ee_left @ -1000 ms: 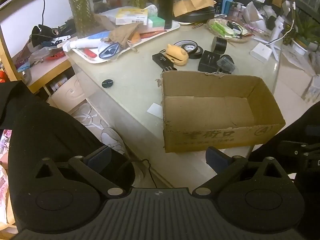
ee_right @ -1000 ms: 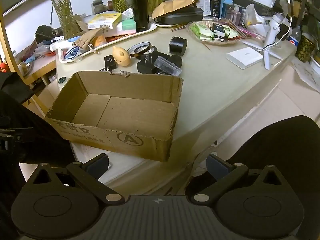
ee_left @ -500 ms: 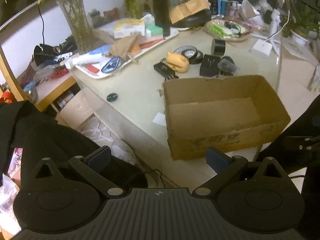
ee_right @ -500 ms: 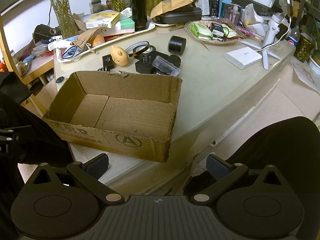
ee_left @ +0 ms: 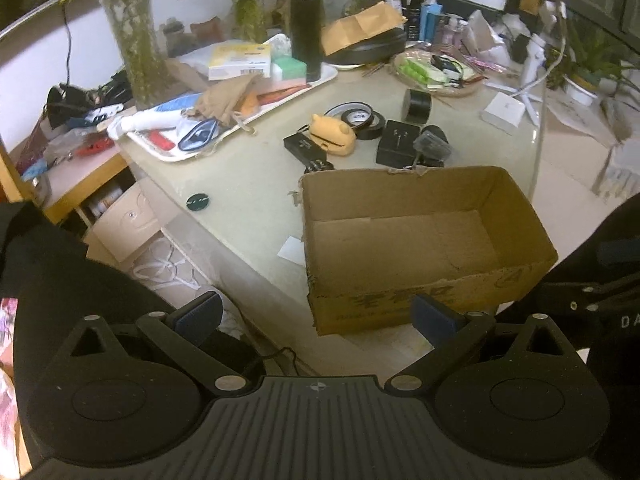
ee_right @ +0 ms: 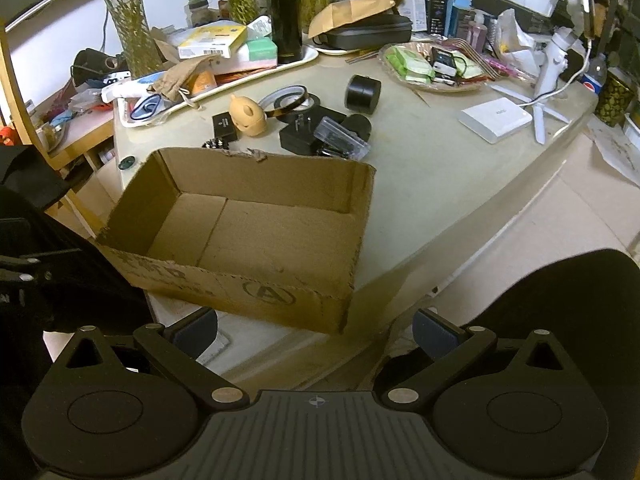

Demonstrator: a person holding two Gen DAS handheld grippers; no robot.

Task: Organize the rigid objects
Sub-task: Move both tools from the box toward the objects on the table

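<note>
An empty brown cardboard box (ee_left: 516, 216) (ee_right: 364, 208) stands at the near edge of the pale table. Just beyond it lie a yellow toy (ee_left: 332, 134) (ee_right: 248, 114), tape rolls (ee_left: 356, 114) (ee_right: 286, 98), a black cylinder (ee_left: 418, 102) (ee_right: 362, 90), a black square case (ee_left: 398, 144), a small black box (ee_left: 304, 146) (ee_right: 224, 124) and a clear plastic case (ee_right: 340, 142). My left gripper (ee_left: 316, 314) hangs open short of the box's near left corner. My right gripper (ee_right: 316, 326) is open below the box's near right corner. Neither holds anything.
A white tray (ee_left: 328, 78) full of clutter, a black flask (ee_right: 285, 20) and glass vases (ee_left: 136, 36) crowd the back. A woven basket (ee_right: 476, 87), a white box (ee_right: 496, 118) and a gimbal stand (ee_right: 554, 68) sit right. A small round black disc (ee_left: 198, 202) lies near the table's left edge.
Both grippers have risen and drawn slightly closer to the table, so the box looks larger and lower in view. Jaws stayed open; no object moved.
</note>
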